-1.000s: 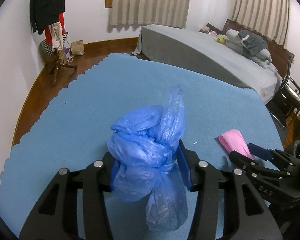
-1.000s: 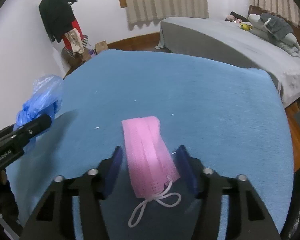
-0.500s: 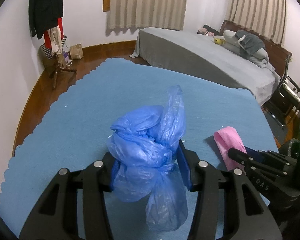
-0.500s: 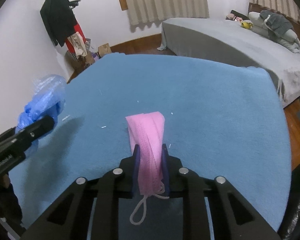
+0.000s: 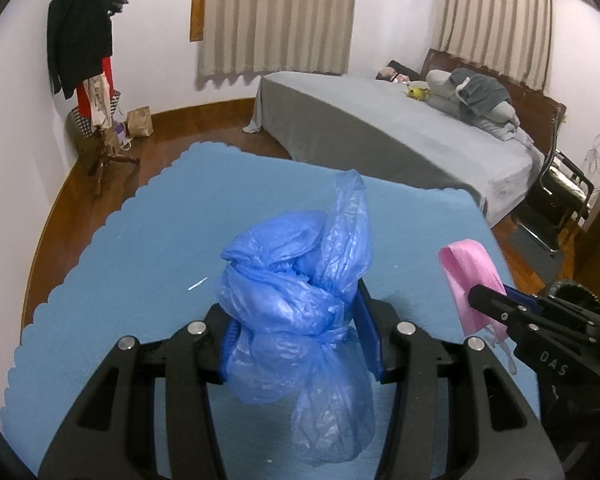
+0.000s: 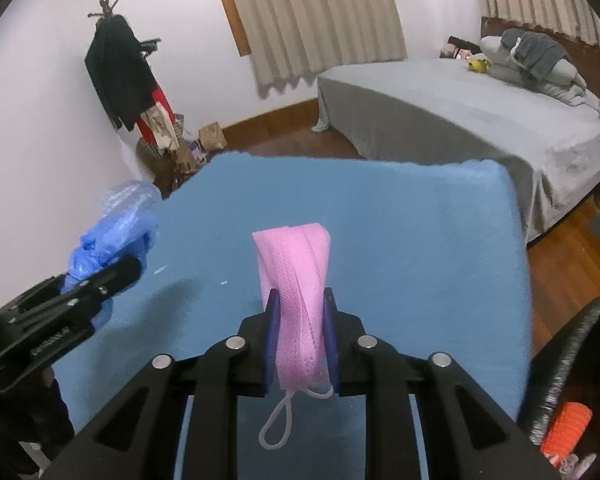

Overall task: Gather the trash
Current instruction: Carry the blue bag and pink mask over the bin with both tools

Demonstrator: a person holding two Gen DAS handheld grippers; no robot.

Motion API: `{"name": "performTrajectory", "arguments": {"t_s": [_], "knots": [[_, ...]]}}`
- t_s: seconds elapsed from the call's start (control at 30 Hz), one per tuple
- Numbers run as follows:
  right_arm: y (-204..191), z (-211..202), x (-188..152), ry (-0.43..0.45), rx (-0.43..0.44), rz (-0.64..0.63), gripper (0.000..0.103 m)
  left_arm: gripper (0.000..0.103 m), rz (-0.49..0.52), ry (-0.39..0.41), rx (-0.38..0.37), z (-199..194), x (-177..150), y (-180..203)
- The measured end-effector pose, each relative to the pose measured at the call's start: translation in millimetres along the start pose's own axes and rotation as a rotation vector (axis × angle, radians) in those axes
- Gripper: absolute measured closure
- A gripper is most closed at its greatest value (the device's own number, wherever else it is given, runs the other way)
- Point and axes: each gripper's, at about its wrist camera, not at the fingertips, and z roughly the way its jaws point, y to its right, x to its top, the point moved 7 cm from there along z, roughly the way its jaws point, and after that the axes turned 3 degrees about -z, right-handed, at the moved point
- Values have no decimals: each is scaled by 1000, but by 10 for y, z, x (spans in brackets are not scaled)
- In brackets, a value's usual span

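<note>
Blue scallop-edged rug (image 5: 148, 248) on wooden floor (image 5: 72, 200), a few small white scraps (image 5: 198, 283) scattered on it

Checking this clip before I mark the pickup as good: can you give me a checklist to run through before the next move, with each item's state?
1. Left gripper shut on the blue plastic bag: ok.
2. Right gripper shut on the pink face mask: ok.
3. Mask clear of the blue rug: ok.
4. Mask ear loop hanging free, snagged on nothing: ok.
5. Bag tied shut: cannot tell.
6. Bin or drop-off spot in view: not ok, none visible.
</note>
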Motion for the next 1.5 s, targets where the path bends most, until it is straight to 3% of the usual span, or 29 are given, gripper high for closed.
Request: {"name": "performTrajectory", "arguments": {"t_s": [0.83, 1.5], "knots": [[518, -1359, 141, 178, -96, 35, 83, 56, 92, 97, -140, -768, 40, 1059], [1084, -2097, -208, 222, -212, 85, 83, 56, 185, 107, -276, -1090, -206, 1878]]}}
